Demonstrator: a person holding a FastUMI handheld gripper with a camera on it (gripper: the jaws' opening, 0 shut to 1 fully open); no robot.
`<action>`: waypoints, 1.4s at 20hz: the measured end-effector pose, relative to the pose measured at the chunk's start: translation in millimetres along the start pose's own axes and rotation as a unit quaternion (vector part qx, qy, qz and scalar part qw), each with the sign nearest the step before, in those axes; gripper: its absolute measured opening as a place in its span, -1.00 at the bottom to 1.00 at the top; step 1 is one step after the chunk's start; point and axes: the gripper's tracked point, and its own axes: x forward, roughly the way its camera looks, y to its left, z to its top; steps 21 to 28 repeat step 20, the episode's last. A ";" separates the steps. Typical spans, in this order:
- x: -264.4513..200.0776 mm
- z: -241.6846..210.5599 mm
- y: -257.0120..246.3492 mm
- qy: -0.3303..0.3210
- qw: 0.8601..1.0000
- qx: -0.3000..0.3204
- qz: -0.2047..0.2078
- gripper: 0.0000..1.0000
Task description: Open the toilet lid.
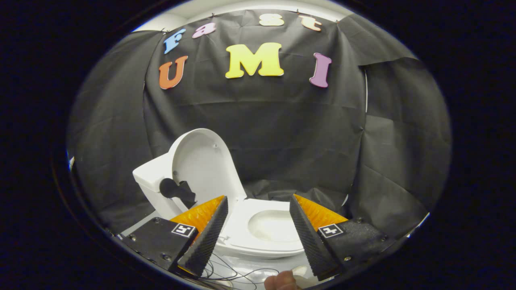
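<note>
Black cloth wall (282, 133) is hanging behind everything. Toilet lid (203, 165) is standing upright, leaning back vs the tank (151, 177), far left beyond the fingers. Seat (246, 225) is showing btwn them. Gripper (258, 201) is gaping wide, holding nothing.

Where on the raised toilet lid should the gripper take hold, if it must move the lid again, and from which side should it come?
Probably the lid's free curved top edge, farthest from the hinge, approached from the bowl side with one finger each side of the thin rim. The gripper is open, holding nothing.
</note>
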 end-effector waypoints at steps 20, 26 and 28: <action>-84.6 -12.4 -109.6 -0.142 0.989 0.030 0.007 0.92; -84.6 -12.4 -109.6 -0.142 0.989 0.030 0.007 0.92; -84.6 -12.4 -109.6 -0.142 0.989 0.030 0.007 0.92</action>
